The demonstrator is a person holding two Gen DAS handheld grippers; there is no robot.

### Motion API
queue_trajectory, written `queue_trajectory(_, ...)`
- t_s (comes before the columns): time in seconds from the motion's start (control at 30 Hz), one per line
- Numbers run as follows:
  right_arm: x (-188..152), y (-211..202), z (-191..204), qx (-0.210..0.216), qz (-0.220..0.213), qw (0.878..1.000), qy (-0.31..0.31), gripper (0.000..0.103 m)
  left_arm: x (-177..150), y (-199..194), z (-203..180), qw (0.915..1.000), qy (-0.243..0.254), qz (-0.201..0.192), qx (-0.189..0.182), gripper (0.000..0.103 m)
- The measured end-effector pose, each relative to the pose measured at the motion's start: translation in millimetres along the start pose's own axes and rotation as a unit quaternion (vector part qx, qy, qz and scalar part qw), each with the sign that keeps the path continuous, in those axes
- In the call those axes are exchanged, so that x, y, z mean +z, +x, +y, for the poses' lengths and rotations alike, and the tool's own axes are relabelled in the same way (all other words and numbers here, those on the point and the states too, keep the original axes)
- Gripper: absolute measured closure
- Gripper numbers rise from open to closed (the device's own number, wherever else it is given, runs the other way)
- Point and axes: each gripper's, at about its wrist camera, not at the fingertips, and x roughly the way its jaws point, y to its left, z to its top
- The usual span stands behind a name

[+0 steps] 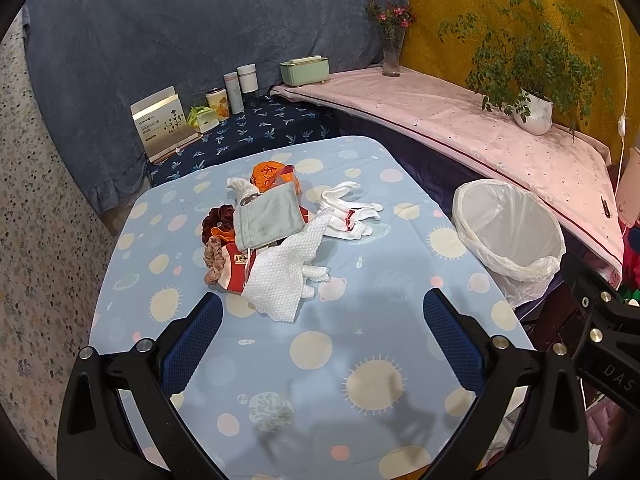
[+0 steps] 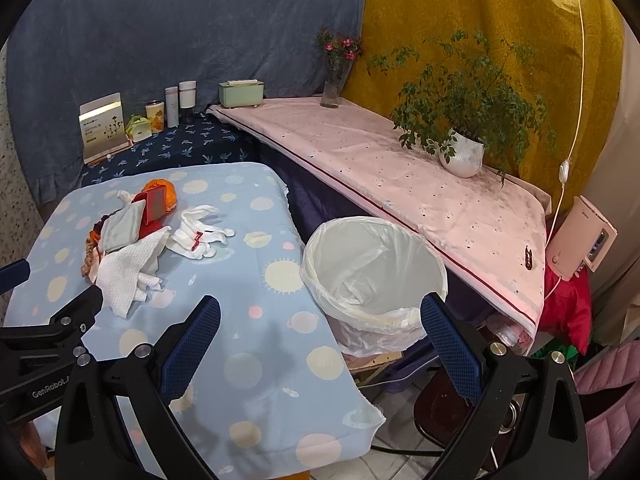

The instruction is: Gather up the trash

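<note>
A pile of trash lies mid-table on the blue sun-print cloth (image 1: 360, 340): a white textured wipe (image 1: 280, 272), white gloves (image 1: 348, 210), a grey pouch (image 1: 268, 216), an orange wrapper (image 1: 272, 174), scrunchies (image 1: 214, 258). The wipe (image 2: 128, 268) and gloves (image 2: 196, 234) also show in the right wrist view. A white-lined bin (image 1: 508, 232) stands off the table's right edge, also in the right wrist view (image 2: 372, 268). My left gripper (image 1: 322, 308) is open and empty, just short of the wipe. My right gripper (image 2: 320, 312) is open and empty, near the bin's rim.
A pink-covered shelf (image 2: 400, 184) holds a potted plant (image 2: 460, 156) and a flower vase (image 2: 334, 80). A dark blue shelf (image 1: 256, 128) behind the table carries a box, cans and bottles. A pink appliance (image 2: 584, 236) stands at the far right.
</note>
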Motion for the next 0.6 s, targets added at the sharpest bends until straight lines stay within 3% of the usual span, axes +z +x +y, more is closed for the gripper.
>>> queue_trajectory(0.6,4.5,0.9,3.5,0.0,-0.001,1.0,-0.004,0.007,-2.3,-0.2,5.6,0.9998,-0.014,-0.012,0.006,0.007)
